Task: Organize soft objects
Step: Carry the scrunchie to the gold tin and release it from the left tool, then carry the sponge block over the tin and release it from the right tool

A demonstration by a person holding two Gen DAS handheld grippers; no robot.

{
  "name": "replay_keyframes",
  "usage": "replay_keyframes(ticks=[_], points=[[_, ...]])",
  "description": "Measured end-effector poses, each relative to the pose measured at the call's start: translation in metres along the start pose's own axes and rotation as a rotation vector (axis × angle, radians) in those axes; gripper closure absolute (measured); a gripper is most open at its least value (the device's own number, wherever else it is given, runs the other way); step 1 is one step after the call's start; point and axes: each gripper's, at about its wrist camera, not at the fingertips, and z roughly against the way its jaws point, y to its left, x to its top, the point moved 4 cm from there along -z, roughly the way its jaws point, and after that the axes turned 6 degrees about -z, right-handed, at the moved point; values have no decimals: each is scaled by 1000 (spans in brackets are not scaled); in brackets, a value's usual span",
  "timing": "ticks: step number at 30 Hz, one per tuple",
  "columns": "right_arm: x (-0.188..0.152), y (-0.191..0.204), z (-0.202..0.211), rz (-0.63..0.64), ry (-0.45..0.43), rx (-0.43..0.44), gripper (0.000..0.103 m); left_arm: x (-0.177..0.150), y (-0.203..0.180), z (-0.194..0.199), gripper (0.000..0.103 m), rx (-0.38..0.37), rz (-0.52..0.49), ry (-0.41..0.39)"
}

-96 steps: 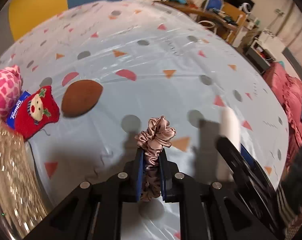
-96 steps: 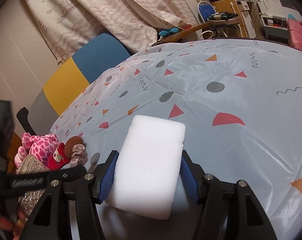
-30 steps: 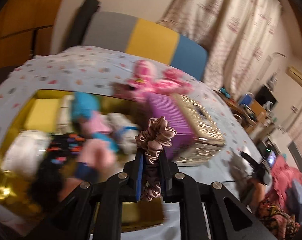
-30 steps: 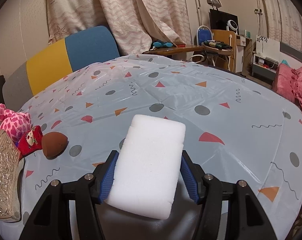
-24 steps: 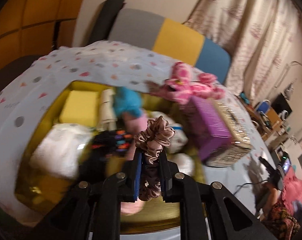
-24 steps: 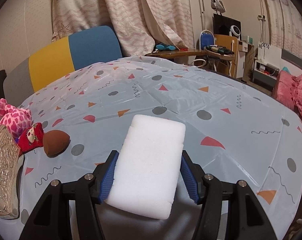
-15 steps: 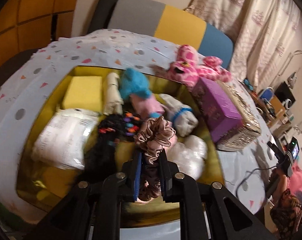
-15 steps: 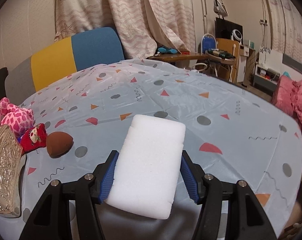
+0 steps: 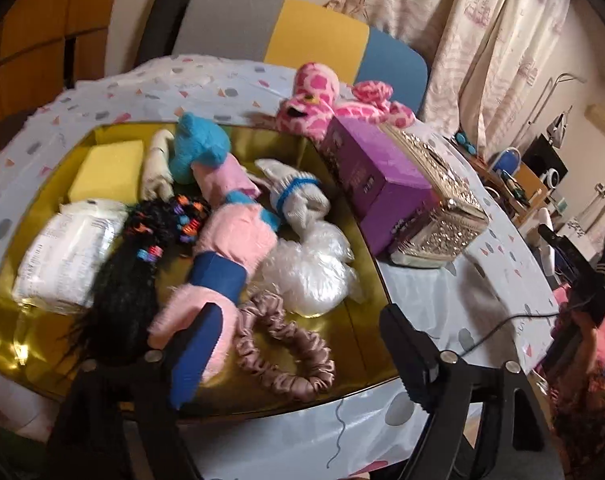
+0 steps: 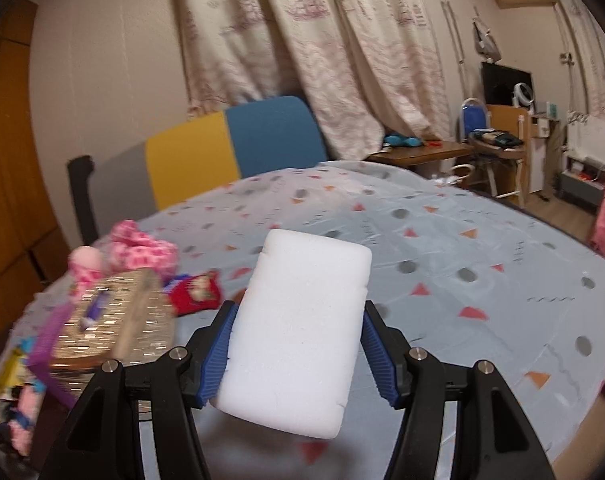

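A dusty-pink satin scrunchie (image 9: 286,346) lies loose on the floor of the gold tray (image 9: 366,344), near its front edge. My left gripper (image 9: 298,364) hovers just above it, its jaws opening wide, and the pads touch nothing. The tray also holds a yellow sponge (image 9: 106,168), a black wig (image 9: 126,280), pink and blue plush socks (image 9: 230,236) and a clear plastic bundle (image 9: 310,268). My right gripper (image 10: 298,344) is shut on a white foam sponge (image 10: 298,328), held up above the table.
A purple box with a glittery lid (image 9: 402,196) stands right of the tray, a pink spotted plush (image 9: 334,96) behind it. A small red plush (image 10: 194,288) lies on the patterned tablecloth (image 10: 442,264). A grey, yellow and blue chair back (image 10: 230,148) stands behind the table.
My left gripper has let go of the scrunchie, which has dropped into the tray's front. The right gripper has lifted the white sponge and swung left, bringing the glittery box into its view.
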Motion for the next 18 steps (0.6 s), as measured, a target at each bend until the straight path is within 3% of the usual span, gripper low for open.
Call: replay_keyframes(ticks=[7, 12, 18], points=[[-20, 47, 12, 32, 71, 109, 42, 1, 12, 23, 9, 79, 14, -70], [-38, 75, 14, 113, 143, 68, 42, -6, 14, 30, 7, 173, -28, -97], [-56, 115, 28, 265, 198, 69, 42, -9, 16, 31, 4, 227, -46, -89]])
